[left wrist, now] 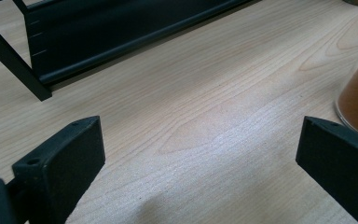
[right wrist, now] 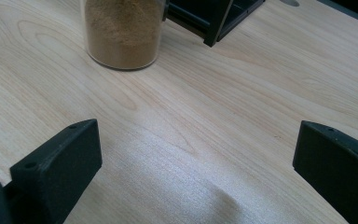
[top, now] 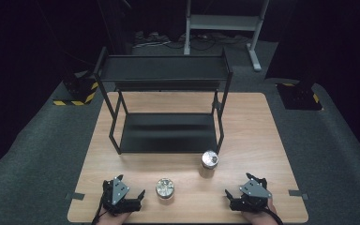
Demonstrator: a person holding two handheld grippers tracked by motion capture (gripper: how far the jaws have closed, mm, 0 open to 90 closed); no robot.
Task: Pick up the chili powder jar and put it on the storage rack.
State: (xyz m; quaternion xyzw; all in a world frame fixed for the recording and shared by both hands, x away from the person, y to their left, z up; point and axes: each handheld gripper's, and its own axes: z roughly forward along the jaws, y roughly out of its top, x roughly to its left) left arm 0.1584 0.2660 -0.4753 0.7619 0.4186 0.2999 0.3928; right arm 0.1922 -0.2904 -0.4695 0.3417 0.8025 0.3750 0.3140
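Wooden table: rack, two jars.

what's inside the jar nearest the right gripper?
The taller jar holds tan-brown powder, seen through its clear wall in the right gripper view. How high the fill reaches is cut off there, and the metal lid hides it from above.

Dim room, lit tabletop

I'm seeing overhead light pooling on the tabletop while the surroundings are falling to black; soft sheen is showing on the wood in both gripper views, and the near jaws are blurring slightly.
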